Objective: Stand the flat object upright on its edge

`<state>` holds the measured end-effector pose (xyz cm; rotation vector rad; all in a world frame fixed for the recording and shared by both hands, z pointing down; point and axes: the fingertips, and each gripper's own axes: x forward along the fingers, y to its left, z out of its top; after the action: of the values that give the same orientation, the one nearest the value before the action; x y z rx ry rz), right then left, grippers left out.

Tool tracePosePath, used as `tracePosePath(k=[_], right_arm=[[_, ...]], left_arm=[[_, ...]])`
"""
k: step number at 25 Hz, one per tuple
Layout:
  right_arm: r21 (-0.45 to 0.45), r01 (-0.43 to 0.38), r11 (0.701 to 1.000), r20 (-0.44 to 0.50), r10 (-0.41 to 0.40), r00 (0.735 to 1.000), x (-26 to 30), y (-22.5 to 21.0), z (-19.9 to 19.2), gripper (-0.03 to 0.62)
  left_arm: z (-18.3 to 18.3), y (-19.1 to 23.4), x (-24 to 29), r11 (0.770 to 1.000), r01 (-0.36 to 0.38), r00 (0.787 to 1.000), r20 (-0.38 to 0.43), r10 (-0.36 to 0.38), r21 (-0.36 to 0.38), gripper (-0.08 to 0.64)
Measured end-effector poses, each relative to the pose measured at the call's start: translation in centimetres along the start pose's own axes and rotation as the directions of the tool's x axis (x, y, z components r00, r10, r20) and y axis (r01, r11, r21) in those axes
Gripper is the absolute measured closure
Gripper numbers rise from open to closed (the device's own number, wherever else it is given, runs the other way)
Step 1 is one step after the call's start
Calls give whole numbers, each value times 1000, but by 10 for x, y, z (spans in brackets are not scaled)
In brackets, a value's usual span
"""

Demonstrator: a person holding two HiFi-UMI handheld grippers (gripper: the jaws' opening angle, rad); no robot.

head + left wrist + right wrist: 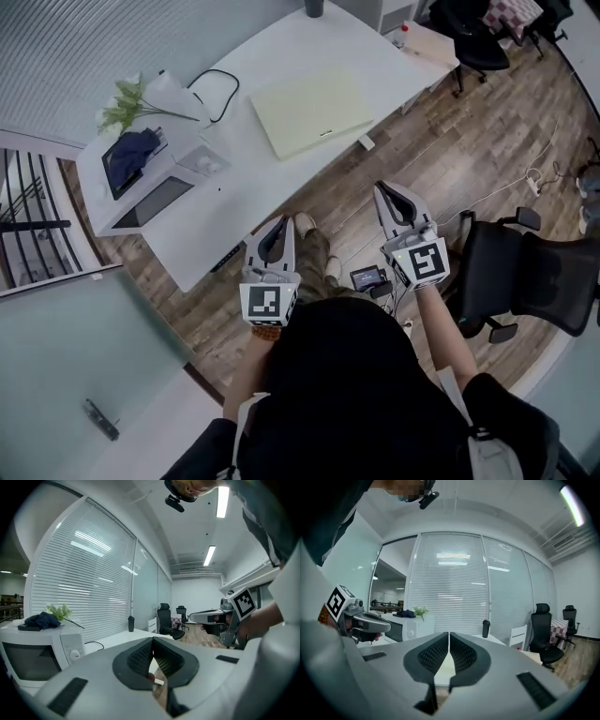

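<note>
In the head view the pale flat pad [311, 111] is lying on the table's [234, 187] far side, well apart from the left gripper [279, 234] and right gripper [394, 204]; the left gripper view, then the right gripper view, are showing jaws pressed together on nothing, seemingly because no reach has begun.

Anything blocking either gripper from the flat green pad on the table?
Nothing visible. The left gripper and right gripper hang short of the table edge; only bare tabletop lies before the pad. The microwave sits well left.
</note>
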<state>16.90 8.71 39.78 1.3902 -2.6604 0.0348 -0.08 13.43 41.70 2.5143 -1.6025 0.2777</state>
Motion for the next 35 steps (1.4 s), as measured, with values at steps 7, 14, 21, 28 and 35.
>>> tracePosePath(k=[7, 14, 21, 28, 35], right_arm=[[-39, 8, 999, -63, -11, 998, 68, -39, 9, 584], [-101, 4, 995, -126, -17, 992, 133, -98, 7, 584], [-45, -60, 997, -227, 48, 973, 189, -151, -38, 584], [91, -157, 983, -387, 180, 904, 245, -191, -131, 580], [305, -200, 931, -531, 341, 776, 270, -210, -211, 426]], left_arm=[[-7, 51, 66, 996, 6, 1000, -12, -7, -85, 552], [-21, 100, 125, 991, 1, 999, -47, -8, -132, 552], [-57, 127, 163, 976, -72, 984, -174, 36, -207, 552], [-97, 147, 187, 906, -239, 954, -258, 152, -350, 533], [-154, 147, 207, 814, -323, 907, -403, 121, -483, 394]])
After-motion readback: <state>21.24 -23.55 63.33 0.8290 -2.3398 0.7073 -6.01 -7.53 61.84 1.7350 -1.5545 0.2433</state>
